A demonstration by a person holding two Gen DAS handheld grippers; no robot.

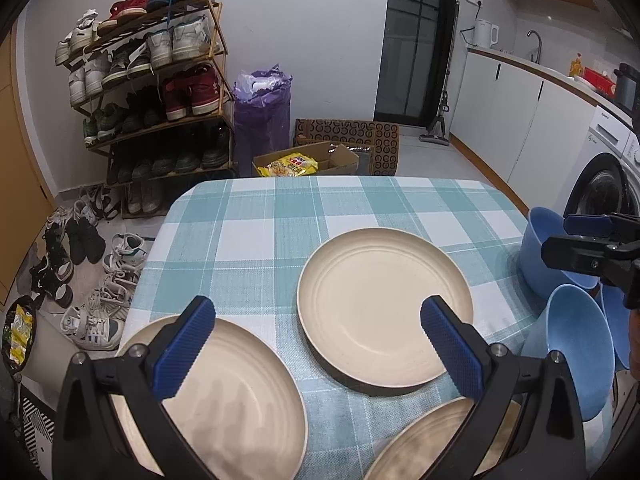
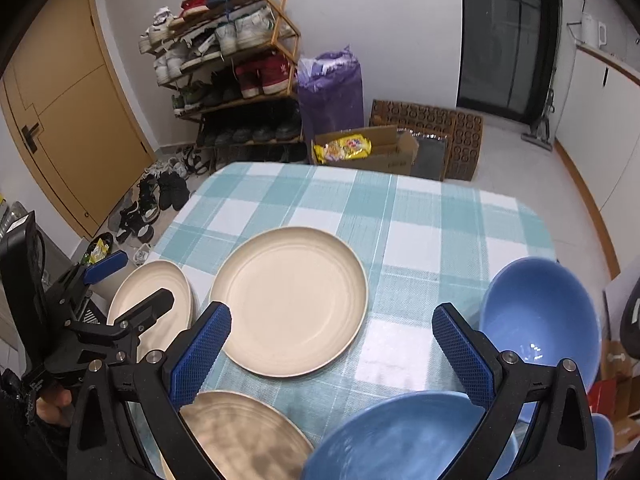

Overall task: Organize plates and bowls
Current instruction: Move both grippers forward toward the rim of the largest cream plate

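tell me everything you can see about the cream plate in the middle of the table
The middle plate is round, cream, matte, plastic-looking, with a low raised rim and faint concentric rings. It is empty and lies flat and upright on the checked tablecloth, apart from the other plates and bowls. No hand-held gripper touches it.

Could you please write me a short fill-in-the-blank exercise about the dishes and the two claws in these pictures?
1. The table is covered by a checked cloth of white and ____.
2. The number of cream plates on it, counting the middle plate, the left plate and the near plate, is ____.
3. The bowls, such as the right-hand bowl, are coloured ____.
4. The left claw and the right claw both stand ____, holding nothing.

Missing words: teal; three; blue; open
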